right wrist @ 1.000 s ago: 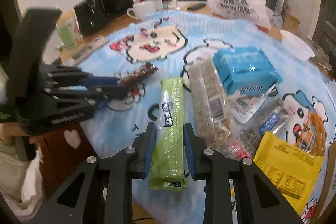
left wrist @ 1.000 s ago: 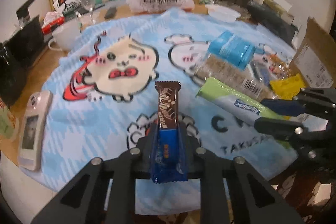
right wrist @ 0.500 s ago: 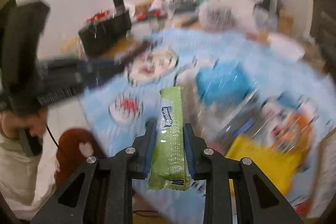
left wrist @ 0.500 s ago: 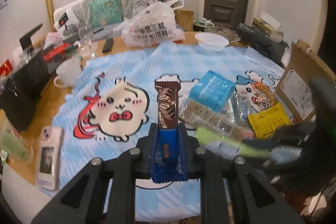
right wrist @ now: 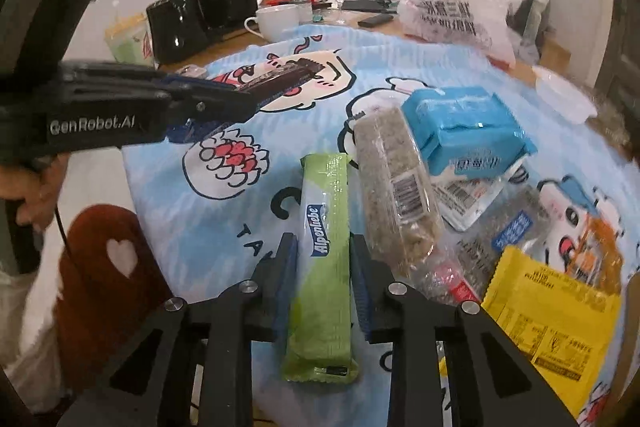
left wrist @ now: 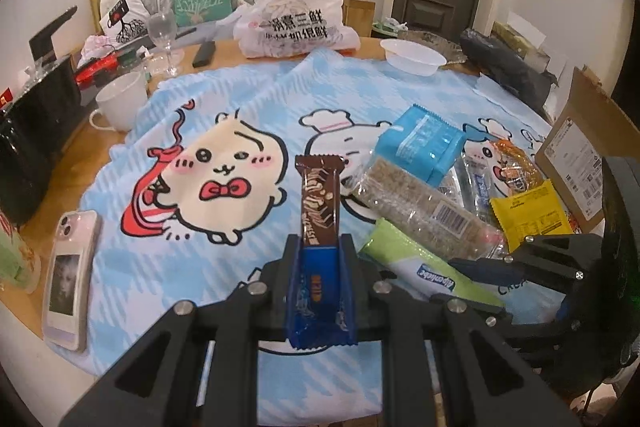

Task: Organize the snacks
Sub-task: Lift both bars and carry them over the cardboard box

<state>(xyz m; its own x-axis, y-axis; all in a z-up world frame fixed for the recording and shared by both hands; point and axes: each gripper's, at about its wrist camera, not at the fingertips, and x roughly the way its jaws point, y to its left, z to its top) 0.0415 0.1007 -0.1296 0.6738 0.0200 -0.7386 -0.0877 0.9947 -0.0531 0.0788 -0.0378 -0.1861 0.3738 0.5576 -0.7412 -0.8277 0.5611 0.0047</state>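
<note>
My left gripper (left wrist: 320, 247) is shut on a brown and blue chocolate bar (left wrist: 318, 195), held above the blue cartoon cloth (left wrist: 248, 99); the right wrist view shows that gripper (right wrist: 240, 103) with the bar (right wrist: 284, 79) at the left. A long green Alpenliebe candy pack (right wrist: 326, 235) sits pinched in my right gripper (right wrist: 323, 251), which is shut on it over the cloth's near edge. In the left wrist view this pack (left wrist: 416, 263) and the right gripper (left wrist: 472, 267) appear low right. The snack pile lies just right of both: a clear grain bar pack (right wrist: 394, 187), a blue pack (right wrist: 460, 123), a yellow packet (right wrist: 548, 315).
A phone (left wrist: 72, 275) lies at the cloth's left edge. A white mug (left wrist: 120, 103), a wine glass (left wrist: 162, 31), a white plastic bag (left wrist: 296, 23) and a white bowl (left wrist: 412, 57) stand at the back. A cardboard box (left wrist: 580, 155) is at the right. A person's hand (right wrist: 40, 191) grips the left handle.
The left gripper has risen with the chocolate bar, so more of the table shows. The right gripper swung quickly with the green pack and now hangs steady, lower over the cloth's near edge.
</note>
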